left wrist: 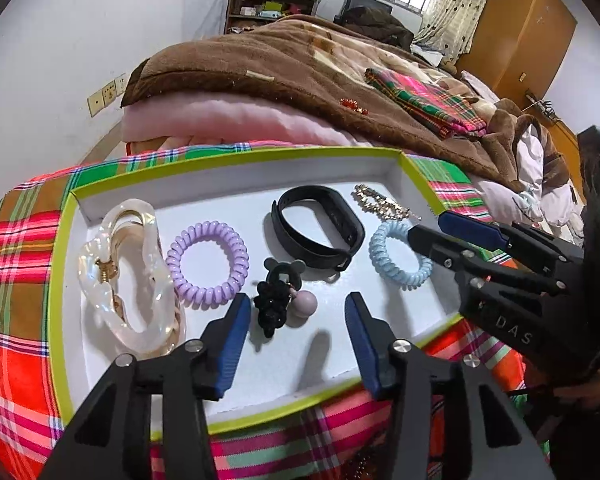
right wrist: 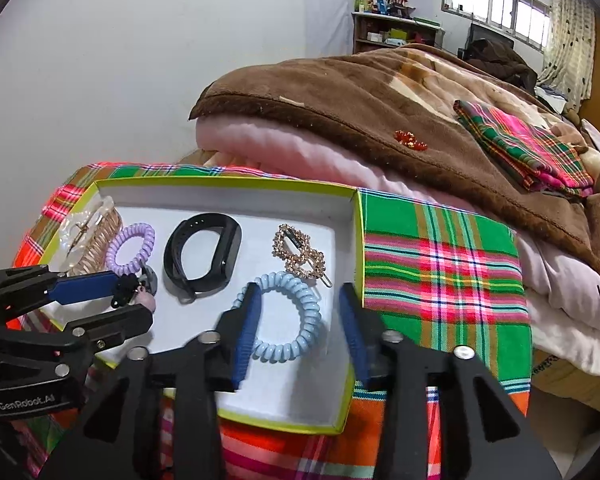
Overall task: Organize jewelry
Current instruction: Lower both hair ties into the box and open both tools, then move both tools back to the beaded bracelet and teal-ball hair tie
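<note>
A white tray with a lime rim (left wrist: 236,156) (right wrist: 228,184) lies on plaid cloth. It holds a clear hair claw (left wrist: 128,276) (right wrist: 86,232), a purple coil tie (left wrist: 207,264) (right wrist: 131,248), a black wristband (left wrist: 320,226) (right wrist: 202,256), a black beaded hair tie with a pink ball (left wrist: 280,300) (right wrist: 138,288), a blue coil tie (left wrist: 400,258) (right wrist: 288,316) and a gold hair clip (left wrist: 380,202) (right wrist: 298,252). My left gripper (left wrist: 296,320) (right wrist: 112,300) is open around the black hair tie. My right gripper (right wrist: 300,324) (left wrist: 426,226) is open over the blue coil tie.
A red beaded piece (left wrist: 354,106) (right wrist: 410,140) lies on the brown blanket (left wrist: 300,64) behind the tray, beside a folded plaid cloth (left wrist: 424,100) (right wrist: 524,144). Pink bedding (right wrist: 300,152) is stacked under the blanket. A wall stands to the left.
</note>
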Demonstrator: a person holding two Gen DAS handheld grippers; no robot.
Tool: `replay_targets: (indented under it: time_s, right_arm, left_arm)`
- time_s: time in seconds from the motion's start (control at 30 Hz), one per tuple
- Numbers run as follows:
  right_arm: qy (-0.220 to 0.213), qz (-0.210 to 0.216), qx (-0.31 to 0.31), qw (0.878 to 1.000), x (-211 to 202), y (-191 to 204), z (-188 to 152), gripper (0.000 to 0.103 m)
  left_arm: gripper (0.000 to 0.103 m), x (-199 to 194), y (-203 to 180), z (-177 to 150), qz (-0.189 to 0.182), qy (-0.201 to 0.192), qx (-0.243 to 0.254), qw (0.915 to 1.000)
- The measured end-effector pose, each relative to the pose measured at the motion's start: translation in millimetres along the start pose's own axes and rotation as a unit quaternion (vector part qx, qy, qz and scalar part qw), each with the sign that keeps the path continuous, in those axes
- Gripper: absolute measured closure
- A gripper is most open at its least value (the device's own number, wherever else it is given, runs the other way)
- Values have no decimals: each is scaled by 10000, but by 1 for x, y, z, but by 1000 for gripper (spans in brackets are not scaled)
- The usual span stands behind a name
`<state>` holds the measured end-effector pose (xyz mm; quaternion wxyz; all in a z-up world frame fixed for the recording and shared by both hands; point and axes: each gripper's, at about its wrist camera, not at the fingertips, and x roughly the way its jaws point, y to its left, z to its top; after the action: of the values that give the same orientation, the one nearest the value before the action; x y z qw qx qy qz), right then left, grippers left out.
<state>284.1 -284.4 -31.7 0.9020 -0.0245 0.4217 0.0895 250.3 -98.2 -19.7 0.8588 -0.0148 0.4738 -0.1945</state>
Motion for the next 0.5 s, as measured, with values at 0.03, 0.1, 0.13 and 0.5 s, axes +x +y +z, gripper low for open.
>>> replay_targets:
  time_s: [0.03, 0.1, 0.13, 0.5]
  right_arm:
    - [-25, 2, 17, 10000, -3, 0, -1, 60]
    - [-65, -7, 43, 10000, -8, 1, -2, 60]
    - [-89, 9, 58, 9999, -11, 1, -2, 60]
    - [-326, 148, 186, 9992, -46, 1, -17, 60]
  left_arm:
    - [50, -3, 0, 0, -22, -24, 0, 10000]
    - [48, -8, -2, -2, -14, -70, 18, 10000]
    - [48, -11, -2, -2, -8, -90, 26, 10000]
    - [47, -43, -5, -17, -108, -293, 17, 9995]
